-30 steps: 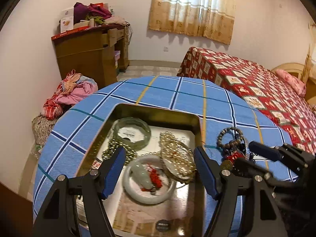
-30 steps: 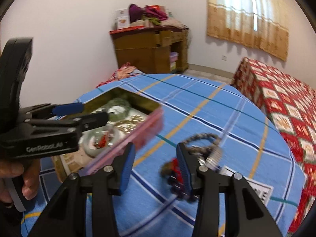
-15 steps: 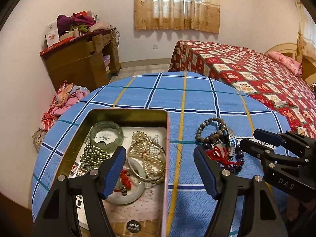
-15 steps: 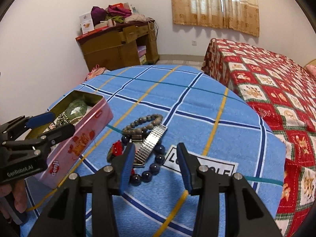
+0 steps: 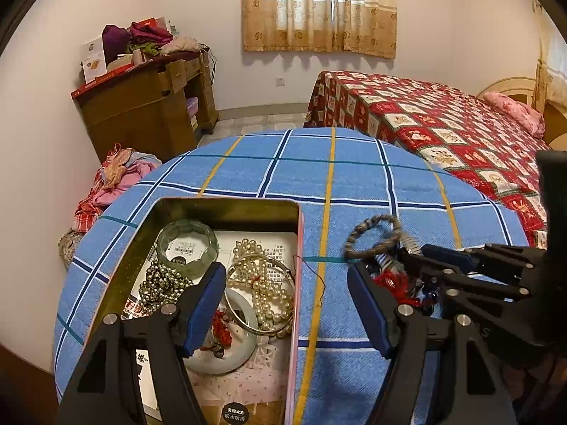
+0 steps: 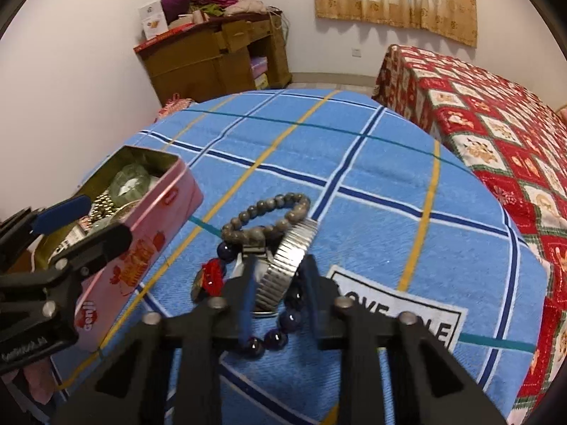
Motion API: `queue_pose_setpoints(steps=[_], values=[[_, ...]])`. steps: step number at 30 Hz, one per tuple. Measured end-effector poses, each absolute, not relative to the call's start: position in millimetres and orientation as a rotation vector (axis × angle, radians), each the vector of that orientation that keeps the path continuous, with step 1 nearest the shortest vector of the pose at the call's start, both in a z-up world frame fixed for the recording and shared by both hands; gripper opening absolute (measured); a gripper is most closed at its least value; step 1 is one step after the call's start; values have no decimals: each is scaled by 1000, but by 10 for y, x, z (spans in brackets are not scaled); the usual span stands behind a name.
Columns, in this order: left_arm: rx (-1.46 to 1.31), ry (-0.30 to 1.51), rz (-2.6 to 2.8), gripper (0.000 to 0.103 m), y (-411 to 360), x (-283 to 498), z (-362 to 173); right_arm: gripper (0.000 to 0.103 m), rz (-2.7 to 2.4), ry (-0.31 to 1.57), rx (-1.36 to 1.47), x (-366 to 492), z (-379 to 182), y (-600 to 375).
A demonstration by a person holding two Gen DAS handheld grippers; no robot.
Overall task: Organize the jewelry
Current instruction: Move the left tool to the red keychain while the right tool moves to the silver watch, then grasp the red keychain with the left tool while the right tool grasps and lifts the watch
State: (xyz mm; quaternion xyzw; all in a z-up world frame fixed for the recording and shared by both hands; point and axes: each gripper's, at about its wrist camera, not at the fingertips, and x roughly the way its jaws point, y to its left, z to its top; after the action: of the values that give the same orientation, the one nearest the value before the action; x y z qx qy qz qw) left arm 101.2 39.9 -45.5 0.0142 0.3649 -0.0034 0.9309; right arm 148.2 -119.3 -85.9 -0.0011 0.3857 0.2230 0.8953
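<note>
- Task progress, judged from what lay in view: partly done. The pink tin (image 5: 297,248) already held several pieces: a green glass bangle (image 5: 187,248), a string of dark metallic beads (image 5: 161,285), a pearl strand (image 5: 264,290), a pale jade bangle (image 5: 244,347) and a thin metal bangle (image 5: 283,322).
- Left to do: a cluster of jewelry outside the tin on the blue plaid cloth (image 6: 372,184), namely a grey bead bracelet (image 6: 265,212), a metal stretch watch band (image 6: 290,258), a dark blue bead bracelet (image 6: 273,336) and a small red ornament (image 6: 212,272).
- Right gripper (image 6: 278,290): jaws narrowed to a small gap, closed around the metal stretch watch band, which sat directly between the fingers. Grip looked made; the band appeared pinched at its near end. The grey bead bracelet lay just ahead of the fingertips, the dark blue beads under and just behind them, the red ornament to the left of the left finger.
- Lift state: cannot tell for sure; in the left wrist view the cluster looked blurred.
- Left gripper (image 5: 287,304): jaws spread wide, holding nothing. The left finger hung over the tin's contents; the right finger sat just beside the cluster. The tin's right wall ran between the two fingers.
- Judged next step: carry the watch band leftward into the tin.
</note>
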Motion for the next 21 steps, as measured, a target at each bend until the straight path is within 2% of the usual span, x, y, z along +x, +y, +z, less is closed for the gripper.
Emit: queue_pose_setpoints(steps=[21], values=[[78, 722, -86, 71, 86, 856, -405, 17, 445, 629, 116, 1007, -480, -1801]])
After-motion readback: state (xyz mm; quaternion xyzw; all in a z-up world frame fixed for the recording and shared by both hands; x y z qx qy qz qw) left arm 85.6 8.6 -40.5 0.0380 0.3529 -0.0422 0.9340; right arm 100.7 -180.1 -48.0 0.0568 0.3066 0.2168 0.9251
